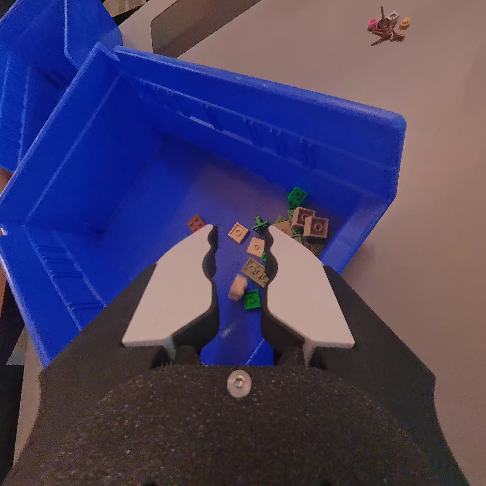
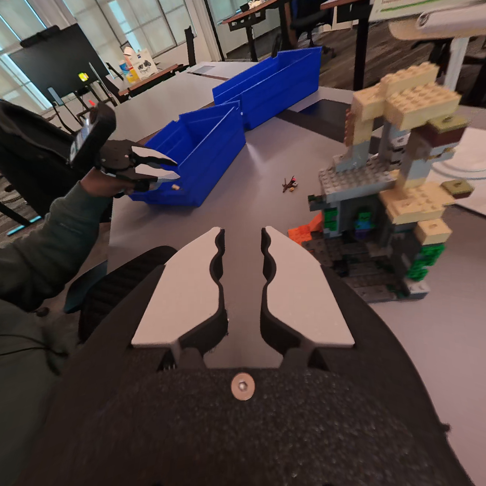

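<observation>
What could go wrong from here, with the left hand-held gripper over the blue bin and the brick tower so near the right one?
1. A blurred tan brick looks mid-fall below the open left hand-held gripper; it may bounce out of the blue bin.
2. That bin sits at the table edge, so a nudge could tip it off.
3. The brick tower looks top-heavy; the open right hand-held gripper could topple it if swung sideways.
</observation>
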Demonstrator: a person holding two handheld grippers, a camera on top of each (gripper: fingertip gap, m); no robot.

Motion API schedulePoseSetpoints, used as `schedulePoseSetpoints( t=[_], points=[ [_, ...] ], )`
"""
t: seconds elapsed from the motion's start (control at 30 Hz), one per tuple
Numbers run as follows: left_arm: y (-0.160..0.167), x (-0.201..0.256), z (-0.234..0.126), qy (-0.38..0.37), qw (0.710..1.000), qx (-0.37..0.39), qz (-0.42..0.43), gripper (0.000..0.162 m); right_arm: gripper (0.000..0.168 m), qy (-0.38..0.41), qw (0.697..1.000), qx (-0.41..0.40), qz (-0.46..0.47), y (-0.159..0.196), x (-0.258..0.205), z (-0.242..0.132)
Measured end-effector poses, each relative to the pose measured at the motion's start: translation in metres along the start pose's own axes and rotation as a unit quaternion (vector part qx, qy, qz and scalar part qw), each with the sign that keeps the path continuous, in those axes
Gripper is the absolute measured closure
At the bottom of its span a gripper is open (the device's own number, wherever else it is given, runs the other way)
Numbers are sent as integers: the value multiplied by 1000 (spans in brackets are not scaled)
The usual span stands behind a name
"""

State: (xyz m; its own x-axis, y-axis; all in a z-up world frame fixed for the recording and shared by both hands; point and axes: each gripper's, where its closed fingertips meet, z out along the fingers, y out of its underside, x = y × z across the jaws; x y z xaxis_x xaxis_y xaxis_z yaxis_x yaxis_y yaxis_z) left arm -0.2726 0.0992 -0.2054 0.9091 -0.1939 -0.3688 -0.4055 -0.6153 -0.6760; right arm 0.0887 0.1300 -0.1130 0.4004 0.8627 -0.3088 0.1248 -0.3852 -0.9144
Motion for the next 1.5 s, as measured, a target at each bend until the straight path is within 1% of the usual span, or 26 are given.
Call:
schedulePoseSetpoints(
  t=[0.07, 0.17, 0.33, 0.4, 0.47, 0.6, 0.7, 0.77, 0.83, 0.93, 1.0, 1.07, 1.2, 1.37, 1.5],
  points=[
    [-1, 1, -2, 3, 1000, 10, -1, 127, 142, 5, 1000, 6, -1, -7, 5, -1],
    [-10, 7, -11, 10, 999, 46, 1, 127, 142, 18, 1000, 8, -2, -9, 15, -2],
    [-41, 39, -36, 45, 989, 140, 27, 129, 142, 22, 1000, -17, -2, 10, 24, 3],
    [-55, 65, -48, 75, 980, 180, 47, 129, 142, -3, 999, -51, -18, 27, 15, 10],
    [-67, 94, -58, 113, 969, 207, 71, 129, 142, -35, 992, -108, -46, 54, 1, 18],
    [-82, 149, -68, 184, 947, 237, 118, 129, 141, -66, 960, -234, -138, 113, -21, 30],
    [-82, 184, -64, 235, 933, 221, 157, 129, 142, -53, 926, -308, -212, 146, -24, 36],
    [-81, 203, -61, 255, 926, 209, 186, 130, 142, -47, 908, -339, -241, 158, -25, 39],
    [-79, 220, -59, 285, 916, 190, 208, 130, 147, -52, 903, -350, -243, 162, -29, 41],
    [-75, 241, -55, 331, 903, 159, 222, 130, 149, -59, 895, -373, -237, 163, -29, 41],
    [-69, 251, -50, 365, 893, 126, 229, 129, 152, -65, 892, -387, -222, 163, -28, 42],
    [-65, 258, -44, 391, 884, 100, 236, 129, 160, -67, 889, -394, -224, 162, -25, 43],
    [-57, 270, -36, 431, 864, 49, 254, 128, 166, -72, 885, -399, -228, 162, -25, 44],
    [-49, 280, -22, 436, 854, 11, 283, 129, 167, -75, 896, -376, -224, 163, -29, 41],
    [-49, 284, -20, 442, 851, 0, 285, 140, 167, -80, 904, -358, -219, 160, -36, 36]
  ],
)
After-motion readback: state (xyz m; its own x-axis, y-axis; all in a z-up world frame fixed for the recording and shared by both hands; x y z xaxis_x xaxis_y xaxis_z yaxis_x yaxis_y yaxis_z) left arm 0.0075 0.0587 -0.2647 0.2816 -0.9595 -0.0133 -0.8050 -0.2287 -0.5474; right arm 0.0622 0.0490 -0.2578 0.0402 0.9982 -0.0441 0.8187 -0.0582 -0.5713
